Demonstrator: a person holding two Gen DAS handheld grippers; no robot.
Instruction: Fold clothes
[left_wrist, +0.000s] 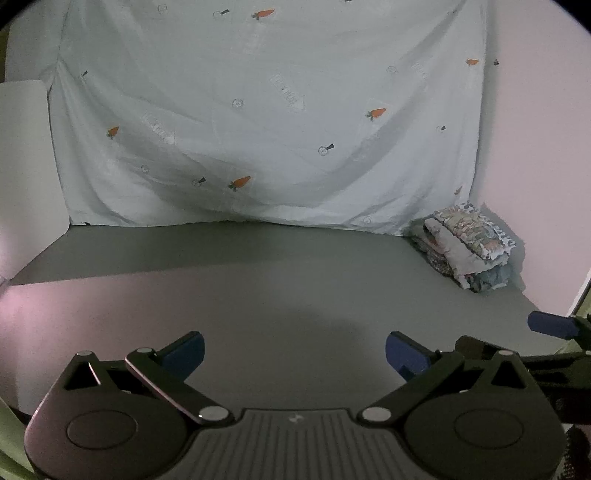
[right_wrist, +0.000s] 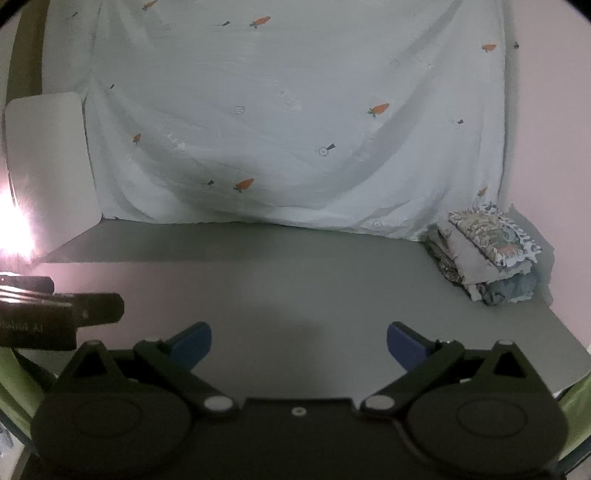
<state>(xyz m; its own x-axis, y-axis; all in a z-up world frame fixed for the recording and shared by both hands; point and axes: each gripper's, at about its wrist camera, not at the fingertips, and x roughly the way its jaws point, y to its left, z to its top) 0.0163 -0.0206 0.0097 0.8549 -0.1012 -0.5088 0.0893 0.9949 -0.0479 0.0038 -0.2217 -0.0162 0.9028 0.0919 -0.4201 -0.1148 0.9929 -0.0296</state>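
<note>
Behind our flat grey counter (left_wrist: 295, 280) hangs a pale carrot-print sheet (left_wrist: 266, 110). Folded patterned clothes (left_wrist: 469, 247) sit stacked in the far right corner. Left hand-held gripper (left_wrist: 294, 354) and right hand-held gripper (right_wrist: 299, 343) hover spread, empty; we should fetch another garment onto the bare middle, away from edges.

We see a matt, smooth grey table (left_wrist: 258, 280) under soft, printed cloth folded in a stack (left_wrist: 472, 247). The backdrop sheet (left_wrist: 258, 110) is thin, creased fabric; our gripper fingertips (right_wrist: 192, 341) look like matt blue plastic.

left gripper (left_wrist: 294, 354) agape; right gripper (right_wrist: 299, 345) agape
</note>
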